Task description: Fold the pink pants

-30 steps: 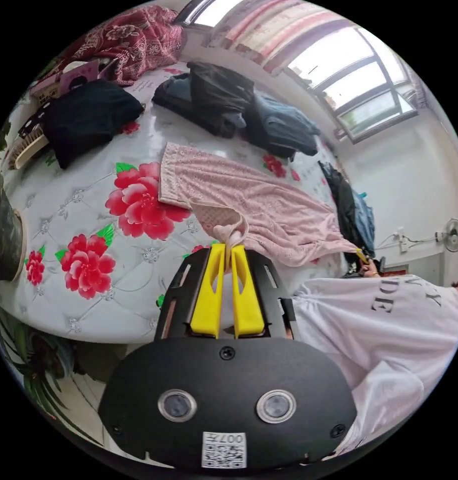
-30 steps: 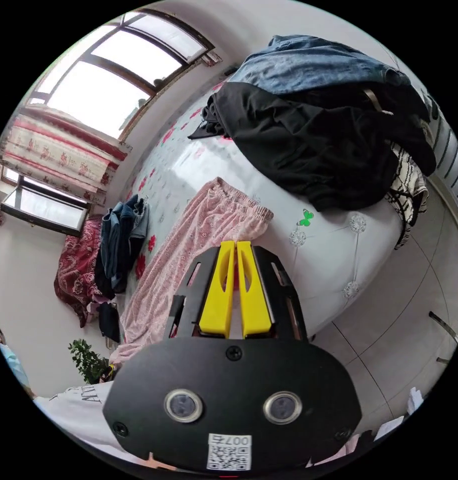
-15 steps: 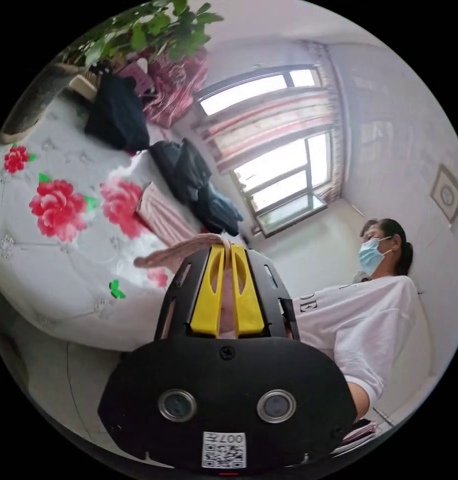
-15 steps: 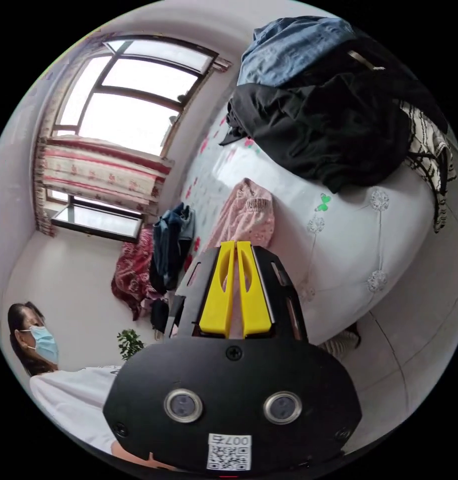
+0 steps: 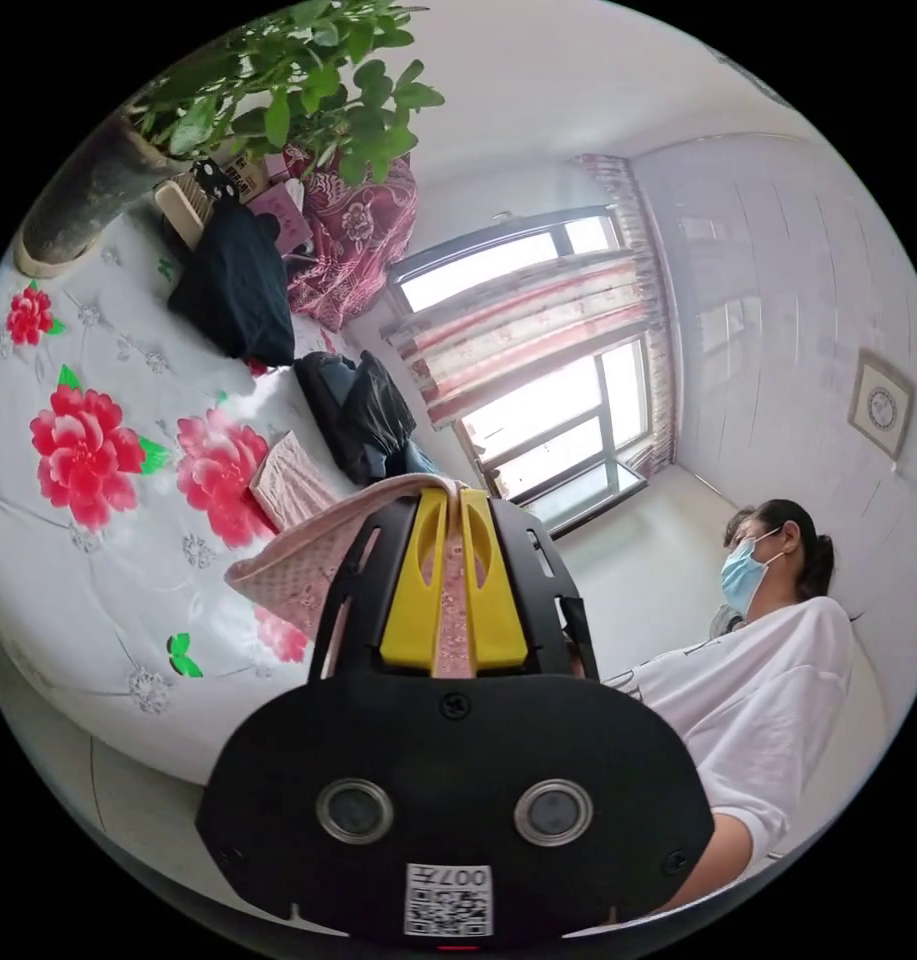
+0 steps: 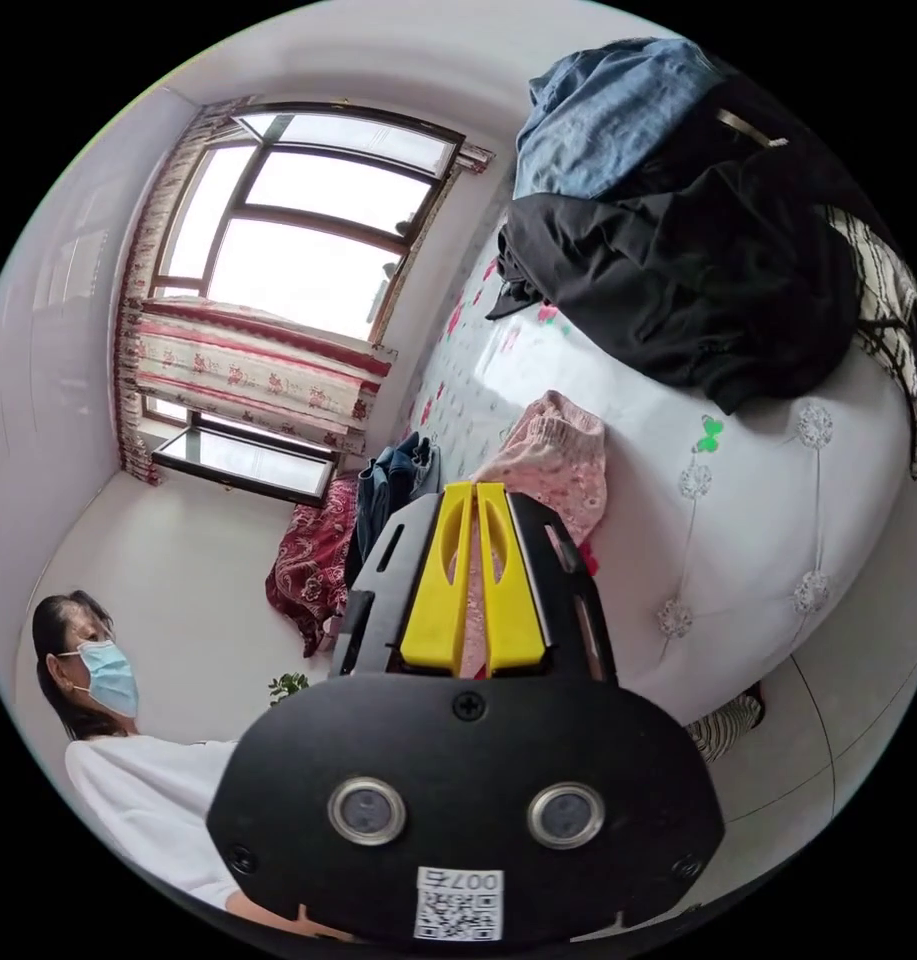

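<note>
In the left gripper view the pink pants (image 5: 296, 560) rise off the white flowered bed (image 5: 68, 560), one edge pinched between the yellow jaws of my left gripper (image 5: 452, 493), which is shut on the cloth. A folded end of the pants lies back on the bed. In the right gripper view the pants (image 6: 553, 465) hang in a bunched fold over the bed (image 6: 738, 540), and my right gripper (image 6: 474, 488) is shut on their edge, with pink cloth showing between the jaws.
A person in a white shirt (image 5: 768, 690) and face mask stands beside the bed. Dark clothes (image 5: 238, 280) and a potted plant (image 5: 278, 90) sit on it. A pile of black and blue garments (image 6: 698, 230) covers the bed's end. A window (image 6: 298, 230) is behind.
Both grippers have lifted and tilted upward with the pants, pulling the cloth off the bed. The pants, first spread long on the bed, now hang bunched from the jaws.
</note>
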Available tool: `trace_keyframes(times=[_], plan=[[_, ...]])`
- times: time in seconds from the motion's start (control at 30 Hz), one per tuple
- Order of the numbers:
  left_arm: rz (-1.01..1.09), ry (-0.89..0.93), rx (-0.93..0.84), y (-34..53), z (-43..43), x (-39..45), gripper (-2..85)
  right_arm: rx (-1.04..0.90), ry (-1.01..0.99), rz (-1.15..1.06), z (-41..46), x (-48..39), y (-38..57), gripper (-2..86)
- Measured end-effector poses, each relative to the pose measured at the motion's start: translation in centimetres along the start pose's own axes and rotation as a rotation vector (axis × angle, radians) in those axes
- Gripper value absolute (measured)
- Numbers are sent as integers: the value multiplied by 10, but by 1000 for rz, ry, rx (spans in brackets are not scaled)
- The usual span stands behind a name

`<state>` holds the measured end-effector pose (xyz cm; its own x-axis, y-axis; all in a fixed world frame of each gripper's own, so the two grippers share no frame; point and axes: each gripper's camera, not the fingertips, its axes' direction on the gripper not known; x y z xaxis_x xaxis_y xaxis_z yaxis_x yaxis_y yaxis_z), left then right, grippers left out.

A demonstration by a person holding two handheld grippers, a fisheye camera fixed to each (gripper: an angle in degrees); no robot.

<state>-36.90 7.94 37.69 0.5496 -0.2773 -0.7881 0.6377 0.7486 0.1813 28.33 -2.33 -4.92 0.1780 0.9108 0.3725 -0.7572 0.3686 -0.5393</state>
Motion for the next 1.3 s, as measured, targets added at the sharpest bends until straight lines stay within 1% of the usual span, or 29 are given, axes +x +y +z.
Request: trace_keyframes(times=[0.1,0.2,0.27,0.3,0.37,0.47,0.5,0.57,0.6,0.67,0.7,0.77,0.83,0.87,0.9,0.93,0.97,1.0,1.07,1.1,1.13,1.2,1.27,1.3], plan=[[-2,-69,-57,-31,45,2,-5,-14,34,-50,28,-28,-30,-2],[-60,-167,-121,-70,111,-8,0,-77,124,-83,85,-59,-73,1],[-112,-274,-151,-99,174,-25,15,-117,234,-129,149,-80,-104,8],[-112,-297,-154,-105,190,-29,23,-116,262,-141,166,-84,-110,12],[-149,-390,-182,-122,253,-45,56,-169,328,-142,234,-86,-127,28],[-147,-457,-213,-130,311,-45,81,-247,390,-108,288,-80,-127,39],[-138,-466,-232,-131,320,-43,83,-250,404,-118,293,-80,-125,40],[-65,-555,-319,-126,348,-31,91,-247,496,-156,299,-77,-112,47],[-38,-580,-342,-123,352,-28,91,-240,528,-162,297,-76,-108,50],[52,-661,-432,-104,363,-18,91,-169,672,-161,275,-68,-90,59],[68,-684,-452,-99,364,-16,90,-152,705,-147,268,-65,-86,61],[119,-788,-514,-75,367,-9,88,-114,789,-73,244,-47,-67,68],[136,-862,-542,-59,370,-6,81,-150,800,-3,240,-29,-57,68],[131,-904,-573,-50,375,-7,74,-184,774,41,243,-18,-53,65],[126,-927,-595,-45,378,-7,63,-203,742,62,247,-12,-52,60],[156,-985,-604,-36,383,-3,42,-249,653,104,258,-3,-51,49],[224,-1062,-615,-27,389,7,21,-277,607,130,269,1,-53,36],[260,-1081,-637,-22,392,11,11,-274,623,132,272,0,-55,30],[342,-1130,-702,-5,398,29,-2,-282,795,29,283,-11,-70,22],[355,-1124,-719,-1,398,33,-3,-289,834,-4,285,-14,-74,23],[353,-1091,-741,7,394,39,-3,-281,889,-28,285,-17,-82,26],[303,-1034,-747,18,386,48,2,-243,931,-22,281,-17,-89,39],[284,-1064,-724,33,376,67,18,-272,1043,-55,287,-21,-86,61],[283,-1087,-708,36,372,72,22,-278,1062,-79,288,-25,-83,66]])
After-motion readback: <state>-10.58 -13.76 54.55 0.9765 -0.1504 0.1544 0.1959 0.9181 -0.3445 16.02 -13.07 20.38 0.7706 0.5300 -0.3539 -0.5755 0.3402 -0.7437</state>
